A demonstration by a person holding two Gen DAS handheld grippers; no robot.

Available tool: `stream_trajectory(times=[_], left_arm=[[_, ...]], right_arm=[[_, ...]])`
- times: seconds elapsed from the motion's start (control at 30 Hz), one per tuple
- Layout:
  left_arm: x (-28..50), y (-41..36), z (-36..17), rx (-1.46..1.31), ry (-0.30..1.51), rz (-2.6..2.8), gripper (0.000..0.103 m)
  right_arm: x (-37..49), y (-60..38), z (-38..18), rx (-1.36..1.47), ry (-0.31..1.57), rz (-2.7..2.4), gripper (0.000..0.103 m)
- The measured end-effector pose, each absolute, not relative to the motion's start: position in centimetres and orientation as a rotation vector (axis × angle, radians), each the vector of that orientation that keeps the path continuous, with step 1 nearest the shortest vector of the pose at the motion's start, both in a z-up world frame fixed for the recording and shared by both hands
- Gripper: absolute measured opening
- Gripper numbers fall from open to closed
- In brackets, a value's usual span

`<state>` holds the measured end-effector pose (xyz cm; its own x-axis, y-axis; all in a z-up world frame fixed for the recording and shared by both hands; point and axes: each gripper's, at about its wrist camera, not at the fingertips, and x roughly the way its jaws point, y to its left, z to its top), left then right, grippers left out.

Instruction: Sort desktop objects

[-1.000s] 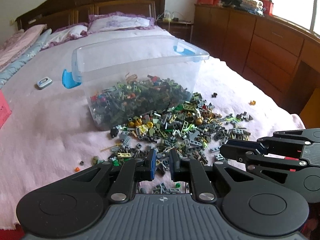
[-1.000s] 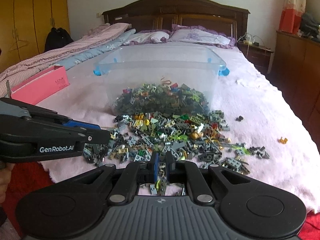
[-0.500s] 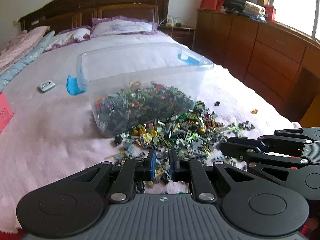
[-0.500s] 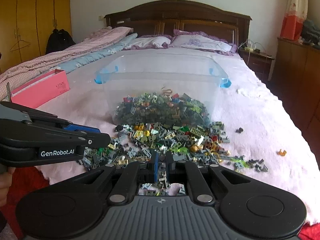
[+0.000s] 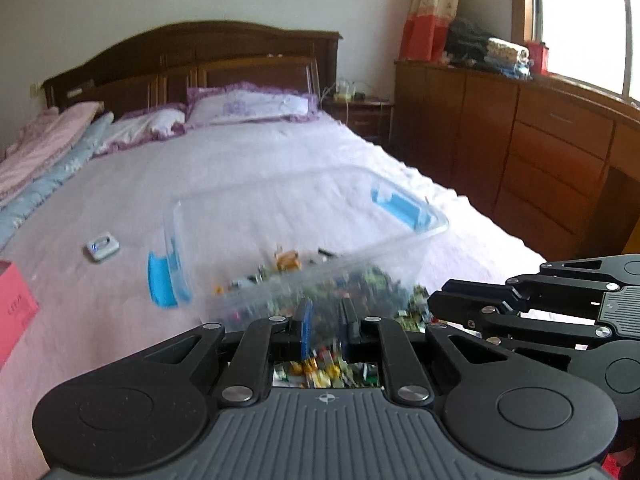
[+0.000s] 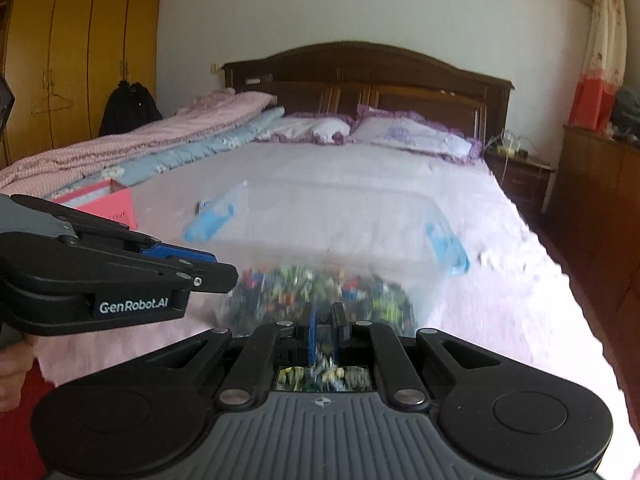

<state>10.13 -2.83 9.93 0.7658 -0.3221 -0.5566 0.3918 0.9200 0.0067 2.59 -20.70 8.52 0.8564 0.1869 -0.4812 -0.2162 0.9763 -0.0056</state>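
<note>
A clear plastic bin [image 5: 304, 240] with blue handles stands on the pink bedspread, partly filled with small toy bricks [image 5: 356, 280]. More loose bricks [image 5: 412, 314] lie in front of it, mostly hidden behind my grippers. The bin also shows in the right wrist view [image 6: 340, 236], blurred. My left gripper [image 5: 325, 322] is nearly closed with a narrow gap and holds nothing. My right gripper [image 6: 324, 330] is also nearly closed and empty. Both hover in front of the bin, side by side.
A pink box [image 6: 108, 204] sits at the left bed edge. A small white device [image 5: 103, 245] lies left of the bin. Pillows [image 5: 248, 106] and a wooden headboard [image 5: 192, 56] are at the far end. Wooden drawers [image 5: 540, 140] line the right wall.
Both cameras have tilted up and risen, so the brick pile has dropped low in the views and the headboard and wall have come in. The jaws have stayed nearly closed.
</note>
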Motion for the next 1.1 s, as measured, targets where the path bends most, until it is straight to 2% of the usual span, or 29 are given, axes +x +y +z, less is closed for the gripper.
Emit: stream_trajectory(times=[0.2,0.37,0.63,0.87,1.1], left_arm=[[11.0,-2.9,10.4,0.132,0.57,-0.384,0.018],[10.3,-2.3,7.9,0.132,0.64,-0.378,0.018],[9.3,-3.1,1.2,0.175,0.82,-0.394,0.018],[10.4,-4.6,-1.3,0.189,0.865,-0.413,0.018],[11.4,-5.4,-2.8,0.184,0.894,-0.406,0.02]], right_arm=[[4.4,-20.4,9.9,-0.079,0.468,0.224,0.008],[4.3,-20.2,9.4,-0.075,0.487,0.228,0.008],[1.2,-20.5,3.9,-0.038,0.645,0.216,0.008],[-0.9,-21.5,-1.2,0.029,0.787,0.185,0.008],[-1.3,-22.0,-3.4,0.084,0.82,0.18,0.009]])
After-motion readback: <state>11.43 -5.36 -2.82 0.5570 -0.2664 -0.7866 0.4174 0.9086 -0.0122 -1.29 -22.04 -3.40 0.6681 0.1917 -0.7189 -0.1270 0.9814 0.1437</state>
